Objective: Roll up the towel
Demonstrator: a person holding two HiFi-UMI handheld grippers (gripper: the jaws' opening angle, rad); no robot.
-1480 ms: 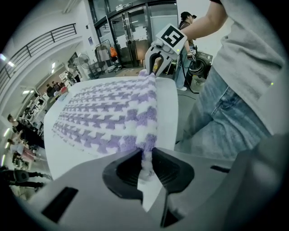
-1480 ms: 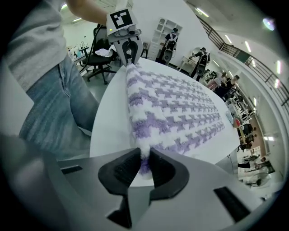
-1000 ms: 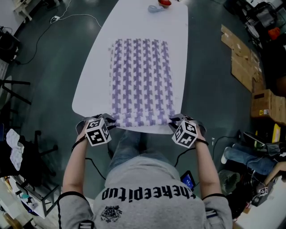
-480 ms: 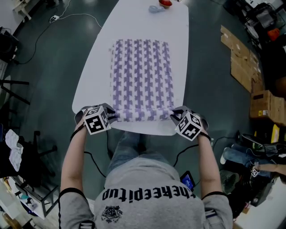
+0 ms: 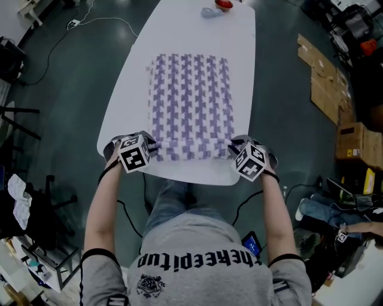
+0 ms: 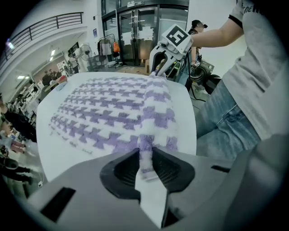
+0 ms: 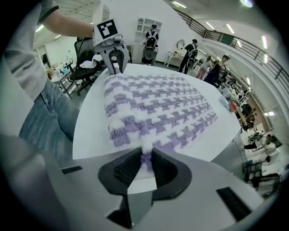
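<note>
White table (image 5: 134,77) fills the middle of the head view, with dark floor (image 5: 60,89) all around it. A purple and white towel (image 5: 191,89) lies flat down the middle of the table. Its end at the table's near edge is turned over into a small fat roll (image 5: 191,149). The left gripper (image 5: 153,149) is at one end of that roll and the right gripper (image 5: 232,149) is at the other end, both close to the table's near edge. A small red thing (image 5: 222,3) sits at the table's far end. Brown boxes (image 5: 326,77) lie on the floor, well apart from the table. The left gripper view shows its two jaws pinching the end of the roll, with cloth squeezed between them. The right gripper stands across the table's near end, also on the towel. The right gripper view shows the same thing from the other side. Its jaws are pinching a bunch of purple cloth at the roll's end. Some people (image 7: 198,58) stand far behind the table.
</note>
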